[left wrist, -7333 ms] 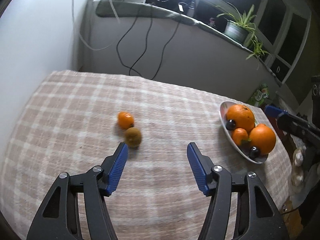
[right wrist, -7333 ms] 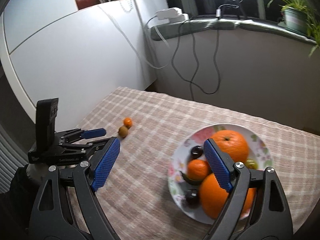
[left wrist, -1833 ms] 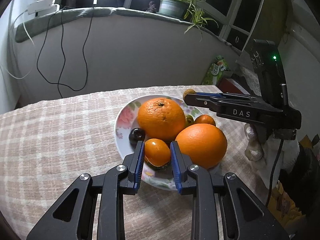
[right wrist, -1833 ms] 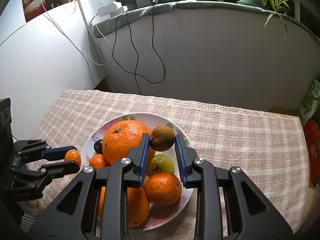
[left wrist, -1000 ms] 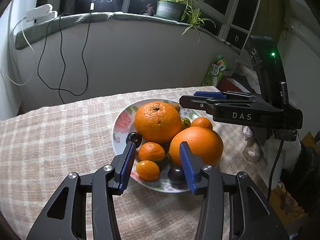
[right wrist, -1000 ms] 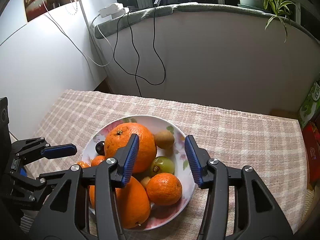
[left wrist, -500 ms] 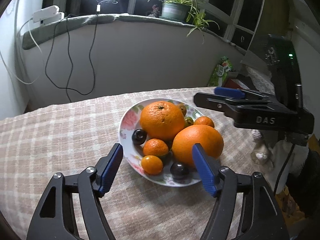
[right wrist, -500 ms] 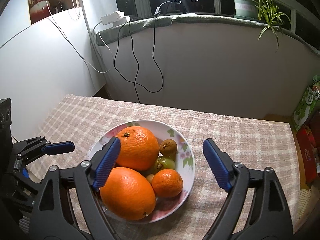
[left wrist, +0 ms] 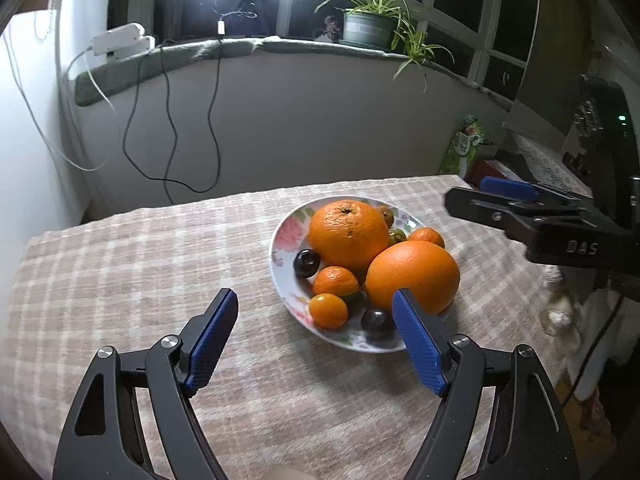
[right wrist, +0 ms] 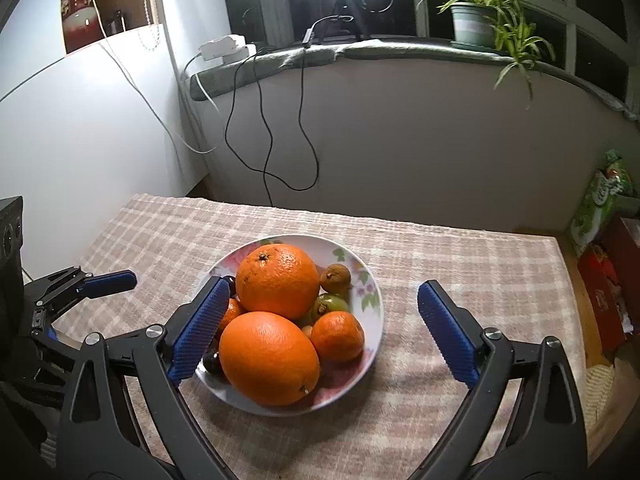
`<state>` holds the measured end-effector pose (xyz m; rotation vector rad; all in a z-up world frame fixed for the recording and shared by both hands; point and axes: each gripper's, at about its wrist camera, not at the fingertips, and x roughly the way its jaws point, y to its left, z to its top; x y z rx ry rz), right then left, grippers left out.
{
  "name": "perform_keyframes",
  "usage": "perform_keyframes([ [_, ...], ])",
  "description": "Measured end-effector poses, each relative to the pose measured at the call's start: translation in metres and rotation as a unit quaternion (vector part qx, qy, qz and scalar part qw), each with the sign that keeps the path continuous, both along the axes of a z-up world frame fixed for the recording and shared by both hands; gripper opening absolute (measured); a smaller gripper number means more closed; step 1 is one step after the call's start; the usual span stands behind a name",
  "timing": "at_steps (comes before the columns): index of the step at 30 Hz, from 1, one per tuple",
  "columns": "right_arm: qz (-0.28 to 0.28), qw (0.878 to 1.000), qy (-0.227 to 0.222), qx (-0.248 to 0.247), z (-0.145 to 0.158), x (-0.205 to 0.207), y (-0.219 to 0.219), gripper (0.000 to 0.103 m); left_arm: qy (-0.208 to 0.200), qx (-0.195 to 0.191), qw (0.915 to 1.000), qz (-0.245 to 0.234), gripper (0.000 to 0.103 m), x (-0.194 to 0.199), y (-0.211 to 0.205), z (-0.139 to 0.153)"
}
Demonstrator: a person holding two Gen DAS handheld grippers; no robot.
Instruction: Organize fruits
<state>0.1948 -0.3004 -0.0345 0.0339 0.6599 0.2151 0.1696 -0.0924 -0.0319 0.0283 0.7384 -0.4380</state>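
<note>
While both the left gripper [left wrist: 316,336] and right gripper [right wrist: 320,328] hang spread and empty, all fruit sits on the floral plate [right wrist: 372,292] at frame centre; retreat level, avoiding the rim.

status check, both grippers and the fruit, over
Left gripper open, empty. Right gripper open, empty. All visible fruit on the plate, kiwi included. Nothing in the way.

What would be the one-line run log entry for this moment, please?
left tool: open, empty | right tool: open, empty | plate: holds all visible fruit, kiwi at far side | tablecloth: no loose fruit seen
</note>
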Motion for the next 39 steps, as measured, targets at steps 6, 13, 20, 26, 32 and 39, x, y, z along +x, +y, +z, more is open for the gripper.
perform_keyframes([
  [6,-0.021,1.0,-0.015,-0.006,0.01,-0.031,0.004,0.102,-0.015,0.006,0.9998,0.016,0.08,-0.015,0.007,0.005],
  [13,-0.035,0.999,-0.03,-0.015,0.017,-0.058,0.012,0.103,-0.031,-0.005,0.9988,0.038,0.08,-0.044,0.018,0.014],
  [20,-0.047,0.997,-0.049,-0.03,0.019,-0.087,0.023,0.103,-0.041,-0.007,0.9975,0.056,0.08,-0.071,0.027,0.017],
  [26,-0.062,0.996,-0.053,-0.018,0.015,-0.107,0.026,0.103,-0.042,-0.01,0.9973,0.059,0.08,-0.086,0.03,0.018],
  [32,-0.071,0.996,-0.057,-0.009,0.015,-0.118,0.025,0.103,-0.04,-0.015,0.9972,0.062,0.081,-0.095,0.032,0.018],
  [39,-0.066,0.996,-0.062,-0.01,0.018,-0.123,0.028,0.103,-0.045,-0.017,0.9965,0.069,0.081,-0.101,0.035,0.021],
])
